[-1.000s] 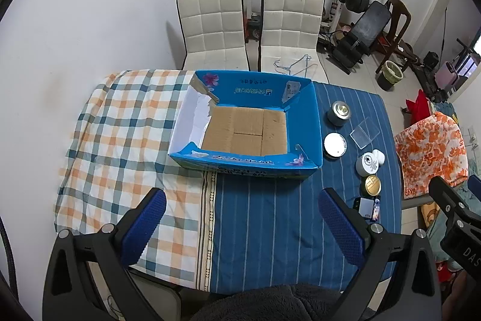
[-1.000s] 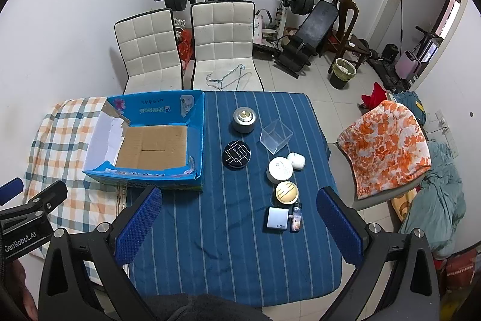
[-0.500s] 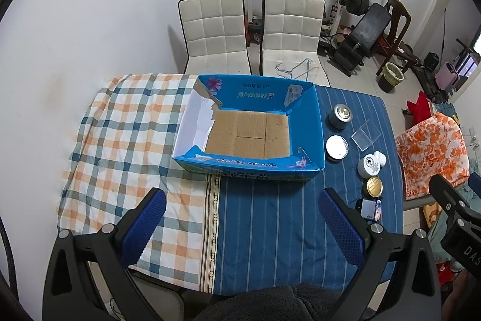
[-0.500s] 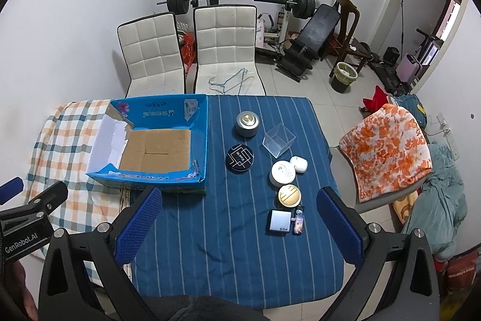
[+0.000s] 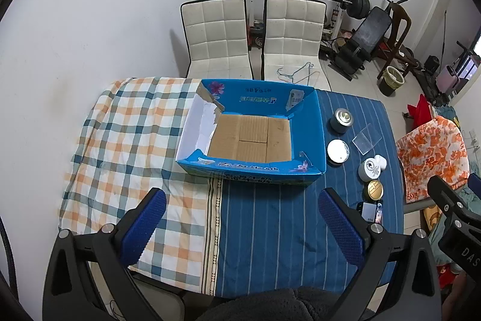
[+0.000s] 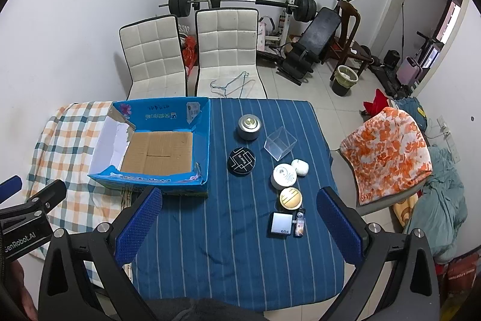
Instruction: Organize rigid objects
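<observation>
While both tools hang high over the table with nothing gripped, the left gripper [image 5: 240, 227] has its jaws spread, the empty blue box [image 5: 309, 137] straight ahead, likely meant as the container. Jaws also apart, the right gripper [image 6: 237, 227] has the small containers [image 6: 284, 176] ahead, slightly rightward.

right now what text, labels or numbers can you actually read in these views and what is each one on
"enRobot.AI": on the left gripper body, first letter cut off.
"DAS": on the right gripper body, cut off at the frame edge.
"65" plus a blurred character: on the small square box.
White print on the blue cardboard box wall: too blurred to read.
Lettering on the black round tin and the white round tin: too small to read.
</observation>
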`<move>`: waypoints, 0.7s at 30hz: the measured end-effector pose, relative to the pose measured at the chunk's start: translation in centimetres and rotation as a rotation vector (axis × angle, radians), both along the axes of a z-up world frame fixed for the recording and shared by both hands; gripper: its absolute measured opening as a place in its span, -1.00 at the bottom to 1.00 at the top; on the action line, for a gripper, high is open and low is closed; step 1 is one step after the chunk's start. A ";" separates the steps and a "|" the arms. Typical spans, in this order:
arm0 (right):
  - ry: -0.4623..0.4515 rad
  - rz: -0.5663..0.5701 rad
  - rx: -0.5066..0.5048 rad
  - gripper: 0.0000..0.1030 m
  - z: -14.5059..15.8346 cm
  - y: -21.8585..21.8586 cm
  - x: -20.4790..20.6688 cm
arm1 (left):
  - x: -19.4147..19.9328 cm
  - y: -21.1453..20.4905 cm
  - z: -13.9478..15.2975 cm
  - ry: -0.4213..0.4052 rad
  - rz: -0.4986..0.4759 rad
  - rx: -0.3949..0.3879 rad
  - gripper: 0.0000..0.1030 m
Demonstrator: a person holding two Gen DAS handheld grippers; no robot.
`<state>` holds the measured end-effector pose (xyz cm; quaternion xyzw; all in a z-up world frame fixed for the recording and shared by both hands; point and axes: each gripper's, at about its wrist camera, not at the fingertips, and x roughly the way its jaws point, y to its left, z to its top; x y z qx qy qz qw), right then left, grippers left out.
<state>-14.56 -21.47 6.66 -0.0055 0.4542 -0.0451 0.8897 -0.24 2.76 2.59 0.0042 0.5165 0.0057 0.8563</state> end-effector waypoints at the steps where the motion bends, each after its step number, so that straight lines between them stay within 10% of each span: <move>1: 0.000 0.001 0.000 1.00 0.0 0.0 0.0 | 0.0 0.0 0.0 0.000 0.000 0.001 1.00; 21: -0.004 0.001 -0.001 1.00 0.0 0.0 -0.1 | -0.6 -0.2 -0.4 0.002 -0.003 0.004 1.00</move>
